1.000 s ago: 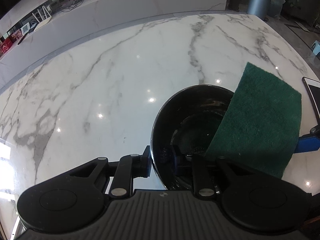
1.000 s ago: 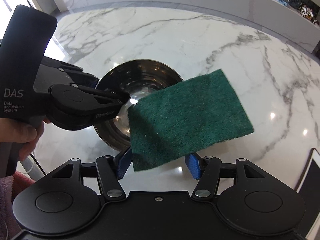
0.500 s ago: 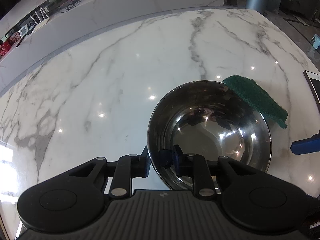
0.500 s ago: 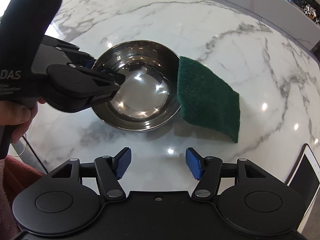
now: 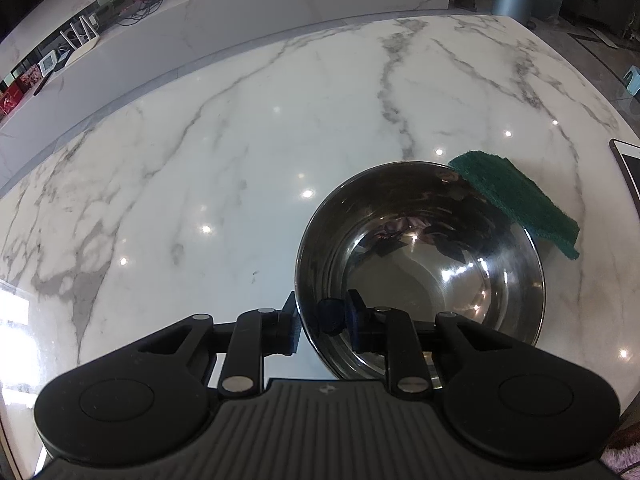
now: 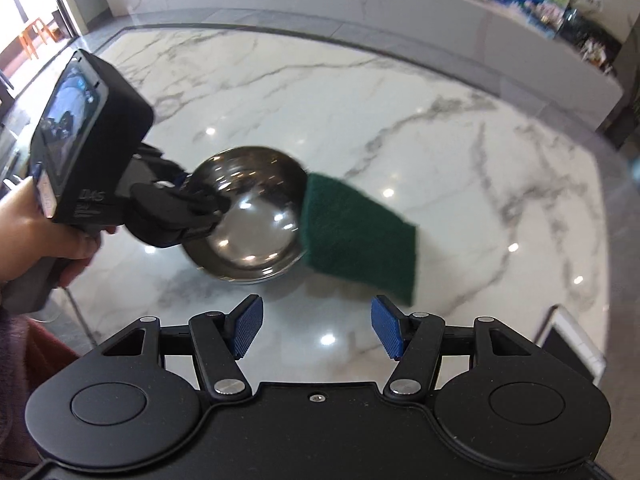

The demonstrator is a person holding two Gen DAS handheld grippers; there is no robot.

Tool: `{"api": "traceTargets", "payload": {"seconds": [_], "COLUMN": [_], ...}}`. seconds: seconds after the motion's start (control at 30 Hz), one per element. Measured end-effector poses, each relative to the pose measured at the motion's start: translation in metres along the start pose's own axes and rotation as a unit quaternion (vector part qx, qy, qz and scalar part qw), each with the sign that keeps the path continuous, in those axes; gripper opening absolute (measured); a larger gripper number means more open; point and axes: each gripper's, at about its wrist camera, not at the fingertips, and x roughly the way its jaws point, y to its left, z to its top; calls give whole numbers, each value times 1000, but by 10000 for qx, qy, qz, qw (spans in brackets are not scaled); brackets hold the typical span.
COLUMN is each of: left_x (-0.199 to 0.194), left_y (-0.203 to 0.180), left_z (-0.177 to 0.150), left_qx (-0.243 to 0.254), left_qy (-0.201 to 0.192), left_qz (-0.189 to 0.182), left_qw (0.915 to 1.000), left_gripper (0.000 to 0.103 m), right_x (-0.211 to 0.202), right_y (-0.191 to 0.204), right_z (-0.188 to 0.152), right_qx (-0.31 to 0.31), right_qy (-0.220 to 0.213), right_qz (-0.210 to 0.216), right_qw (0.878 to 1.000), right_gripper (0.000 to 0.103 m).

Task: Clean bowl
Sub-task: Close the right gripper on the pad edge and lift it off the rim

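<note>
On the left, our left claw (image 5: pixel 320 322) is pinching the near-left rim of the shiny metal bowl (image 5: pixel 420 256), one pad outside the wall and one pad inside, nearly closed on the thin metal. It has kept that hold and has not moved, so the bowl sits in the same spot on the white marble table (image 5: pixel 200 160). In the right wrist view we can see the person's hand (image 6: pixel 36 232) around the handle of that left claw. Moving right, the big change is the green scrub pad (image 6: pixel 356 236). A second ago our right claw (image 6: pixel 316 330) was holding it over the bowl. Now the pad lies flat on the table just to the right of the bowl, with its left edge touching the bowl's rim or leaning on it; we cannot tell which. Further right and nearer to us, our right claw is about halfway open with nothing between its blue pads (image 6: pixel 248 330), and the bowl and pad look smaller and further off in its view, so it has pulled back and up. We think this means the scrubbing is over, and the bowl looks clean and bright inside. What is left may only be for us to let go of the rim. At the far right edge lies a white tablet (image 5: pixel 628 168).
</note>
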Motion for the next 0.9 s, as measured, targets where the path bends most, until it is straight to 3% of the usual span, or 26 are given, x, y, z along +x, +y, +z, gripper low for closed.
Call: {"api": "traceTargets", "payload": {"seconds": [0.17, 0.4, 0.57, 0.63, 0.9], "left_x": [1, -1, -1, -2, -3], "left_y": [-3, -2, 1, 2, 4], "left_z": [1, 2, 4, 4, 4], "left_qx": [80, 37, -40, -76, -188], "left_qy": [22, -11, -10, -19, -19], "left_qz": [53, 33, -37, -69, -126], "left_qw": [10000, 10000, 10000, 9999, 9997], "left_gripper": [20, 16, 15, 14, 12], "right_x": [23, 54, 72, 74, 71], "right_y": [11, 15, 18, 20, 21], "right_z": [-5, -4, -4, -4, -1], "right_qx": [-685, -1049, -1248, -1337, -1289], "right_qy": [2, 51, 33, 6, -48], "right_qz": [-360, -606, -714, -673, -504], "right_qw": [9970, 9926, 9896, 9887, 9904], "right_gripper": [57, 51, 30, 15, 6]}}
